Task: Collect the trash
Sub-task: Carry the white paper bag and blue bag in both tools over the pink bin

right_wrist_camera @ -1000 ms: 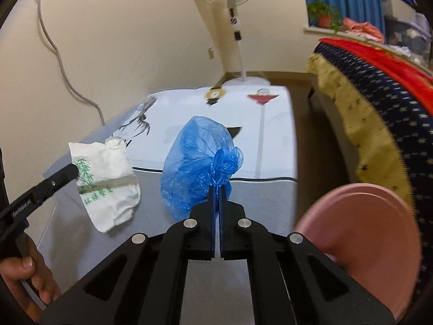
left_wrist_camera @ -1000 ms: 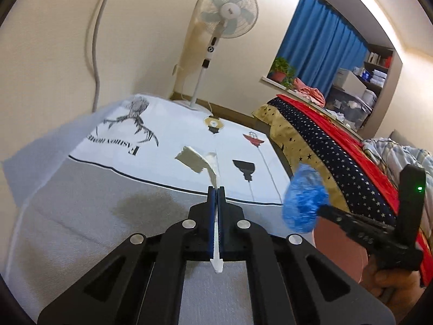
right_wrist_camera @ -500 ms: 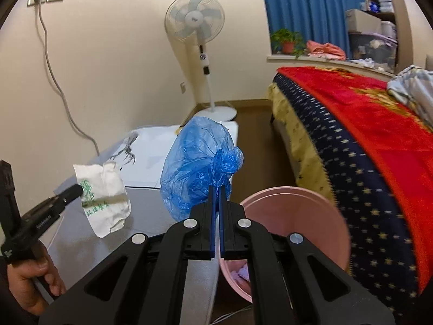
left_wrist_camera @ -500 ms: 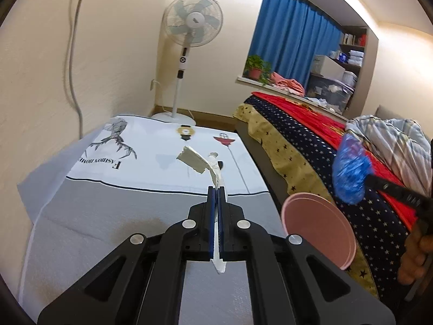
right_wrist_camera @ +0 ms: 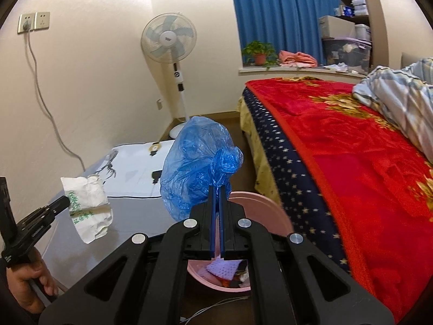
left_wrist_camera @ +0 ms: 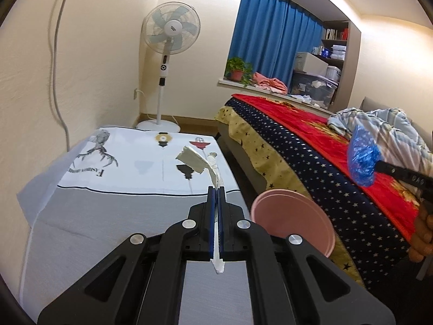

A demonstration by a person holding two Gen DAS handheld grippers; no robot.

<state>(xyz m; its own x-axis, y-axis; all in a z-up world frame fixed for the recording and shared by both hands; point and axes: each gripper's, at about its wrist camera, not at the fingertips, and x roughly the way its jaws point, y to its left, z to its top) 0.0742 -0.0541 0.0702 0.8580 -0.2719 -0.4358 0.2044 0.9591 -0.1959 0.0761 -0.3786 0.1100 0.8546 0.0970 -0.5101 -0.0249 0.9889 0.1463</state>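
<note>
My left gripper is shut on a crumpled white paper wrapper with green print, held above the cloth-covered table; the wrapper also shows in the right wrist view. My right gripper is shut on a crumpled blue plastic bag, held above the pink bin beside the table. The bag also shows at the right of the left wrist view. The pink bin holds some trash.
A bed with a red blanket runs along the right. A standing fan is in the far corner. A cable hangs from a wall socket. Blue curtains and a potted plant are behind.
The right gripper carried the blue bag rightward from over the table to above the pink bin. The left gripper swung right with the wrapper, bringing the bin into view.
</note>
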